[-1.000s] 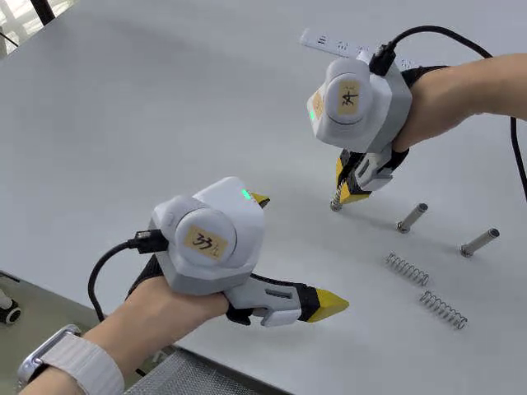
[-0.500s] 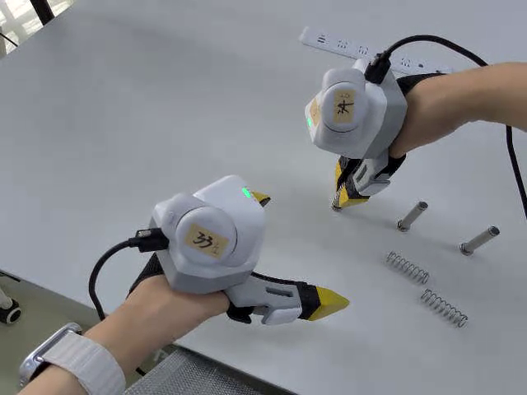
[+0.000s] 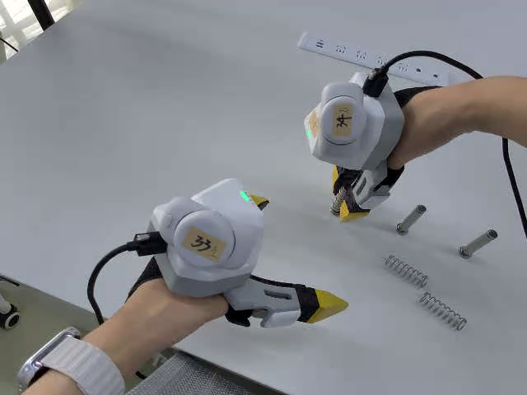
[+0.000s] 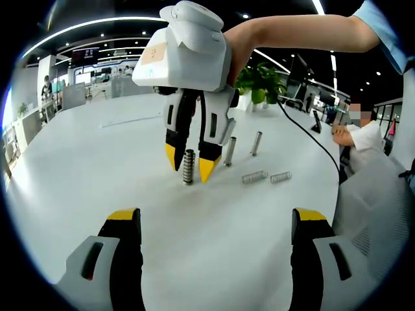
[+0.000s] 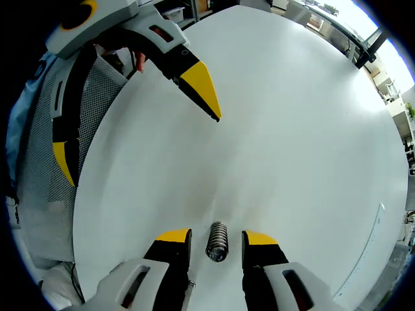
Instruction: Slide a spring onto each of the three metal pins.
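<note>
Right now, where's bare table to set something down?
Free: the wide table stretch left of the left gripper and right gripper, back to the power strip. Crowded: near the right gripper, where the pin with its spring, two bare pins and two loose springs sit close together.

A white power strip lies on the white table.

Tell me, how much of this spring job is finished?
One down, it seems: a coiled metal spring stands upright, apparently over a hidden pin, between the right claw's parted yellow tips. The left claw hovers open, holding nothing. Left: two bare metal pins and two loose springs lying on the white table.
</note>
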Action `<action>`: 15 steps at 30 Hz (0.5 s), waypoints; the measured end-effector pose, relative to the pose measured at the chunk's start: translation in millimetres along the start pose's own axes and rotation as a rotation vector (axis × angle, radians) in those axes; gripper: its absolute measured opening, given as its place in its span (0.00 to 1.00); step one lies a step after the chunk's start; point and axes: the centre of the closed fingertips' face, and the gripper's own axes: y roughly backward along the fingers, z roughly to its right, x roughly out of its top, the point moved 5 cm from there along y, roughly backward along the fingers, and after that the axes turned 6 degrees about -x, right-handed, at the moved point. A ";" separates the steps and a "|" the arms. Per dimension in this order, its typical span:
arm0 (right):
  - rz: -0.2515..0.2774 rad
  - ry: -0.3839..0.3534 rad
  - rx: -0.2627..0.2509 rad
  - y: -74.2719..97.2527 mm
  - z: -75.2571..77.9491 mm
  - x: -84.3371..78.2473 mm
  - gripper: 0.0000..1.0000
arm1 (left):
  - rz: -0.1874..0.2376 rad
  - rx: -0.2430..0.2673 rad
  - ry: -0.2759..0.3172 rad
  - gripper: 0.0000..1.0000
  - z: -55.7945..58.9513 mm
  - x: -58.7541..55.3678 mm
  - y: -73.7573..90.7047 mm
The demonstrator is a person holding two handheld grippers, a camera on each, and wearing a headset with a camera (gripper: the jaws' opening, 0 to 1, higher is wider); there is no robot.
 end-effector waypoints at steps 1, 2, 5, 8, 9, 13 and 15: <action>0.003 0.001 -0.003 -0.3 0.5 -0.1 0.37 | -0.001 0.001 -0.001 0.95 -0.3 -0.1 0.1; 0.012 -0.004 -0.009 0.2 2.7 0.6 0.44 | 0.000 0.001 -0.001 0.96 -0.2 0.0 0.0; 0.029 -0.021 -0.008 -0.7 1.8 -0.2 0.62 | 0.001 -0.001 -0.001 0.95 0.4 0.5 -0.2; 0.037 -0.026 -0.003 -1.2 0.4 -2.2 0.73 | 0.001 -0.003 -0.003 0.96 0.8 0.8 -0.6; 0.044 -0.027 -0.006 -1.5 0.5 -2.8 0.76 | 0.002 -0.003 -0.003 0.96 0.7 0.9 -0.6; 0.074 -0.039 0.014 -2.1 -5.2 -5.4 0.93 | 0.004 -0.005 0.001 0.96 0.8 1.7 0.1; 0.085 -0.042 0.006 -3.7 -5.5 -6.3 0.99 | 0.021 -0.005 0.022 0.96 -0.4 3.2 2.0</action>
